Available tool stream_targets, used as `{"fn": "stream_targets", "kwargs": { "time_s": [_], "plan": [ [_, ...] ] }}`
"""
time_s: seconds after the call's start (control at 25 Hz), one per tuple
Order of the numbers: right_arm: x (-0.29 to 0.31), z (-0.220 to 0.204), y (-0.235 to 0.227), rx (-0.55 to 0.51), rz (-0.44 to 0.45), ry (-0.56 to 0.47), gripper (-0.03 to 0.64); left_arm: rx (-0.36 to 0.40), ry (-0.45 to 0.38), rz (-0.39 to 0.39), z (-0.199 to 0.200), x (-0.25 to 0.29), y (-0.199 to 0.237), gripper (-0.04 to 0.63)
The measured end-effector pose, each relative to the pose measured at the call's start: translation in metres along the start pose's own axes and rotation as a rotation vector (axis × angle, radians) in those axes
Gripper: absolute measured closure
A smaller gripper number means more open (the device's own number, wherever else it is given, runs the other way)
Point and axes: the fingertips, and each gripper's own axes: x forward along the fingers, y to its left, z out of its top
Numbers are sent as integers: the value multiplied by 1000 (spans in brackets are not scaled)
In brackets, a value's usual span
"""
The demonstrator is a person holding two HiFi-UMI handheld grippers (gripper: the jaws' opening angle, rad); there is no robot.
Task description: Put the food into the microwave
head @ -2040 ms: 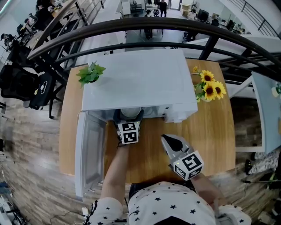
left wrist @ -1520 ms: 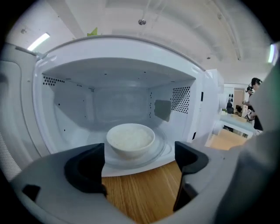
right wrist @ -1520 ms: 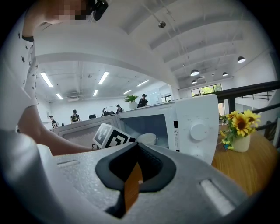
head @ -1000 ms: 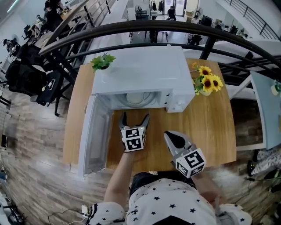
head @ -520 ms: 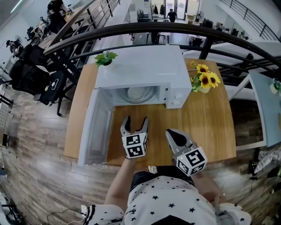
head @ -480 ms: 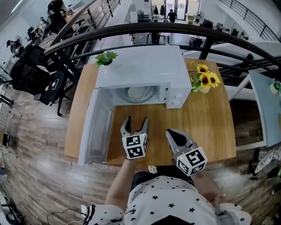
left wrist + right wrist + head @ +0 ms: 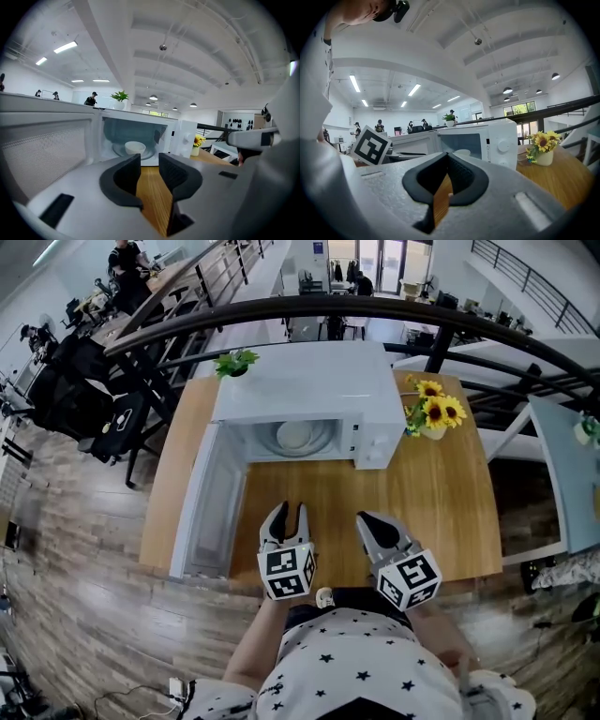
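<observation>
On my side of the one wooden table (image 7: pixel 450 502) I hold two grippers low over its near edge, well apart from the appliance. One white microwave (image 7: pixel 309 381) stands at the far side, and its single door (image 7: pixel 211 502) is swung wide open to the left. Its control panel faces me, with one round dial (image 7: pixel 502 145) showing plainly; any print there is too small to read. One small white bowl (image 7: pixel 298 435), the food dish, sits inside the cavity on the turntable, clear of both tools.

My left gripper (image 7: pixel 288 512) points at the open cavity. Its jaws are closing, a narrow gap remains, and only bare table wood shows between them. My right gripper (image 7: pixel 368 519) sits just beside it with the jaw tips touching and nothing in them. Each tool carries one cube of black-and-white square markers, patterns only, no words.

One white vase of sunflowers (image 7: pixel 433 413) stands just right of the microwave. One small green potted plant (image 7: pixel 234 362) sits at the microwave's far left corner.
</observation>
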Motion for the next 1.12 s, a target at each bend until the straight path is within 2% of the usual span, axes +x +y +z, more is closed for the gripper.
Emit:
{"fn": "stream_targets", "kwargs": {
  "time_s": [0.16,0.32,0.6,1.12],
  "plan": [
    [-4,1,-1,-2,-14,-9,612,25,-26,-7,7,-17,-3,547],
    [-7,3,0,3,-23,-21,612,47,-34,-27,10,-31,-7,573],
    [-10,4,3,4,-25,-36,611,36,-16,-67,6,-44,-9,589],
    [-4,2,5,-10,-31,-33,612,37,-21,-84,11,-44,-10,591]
  ]
}}
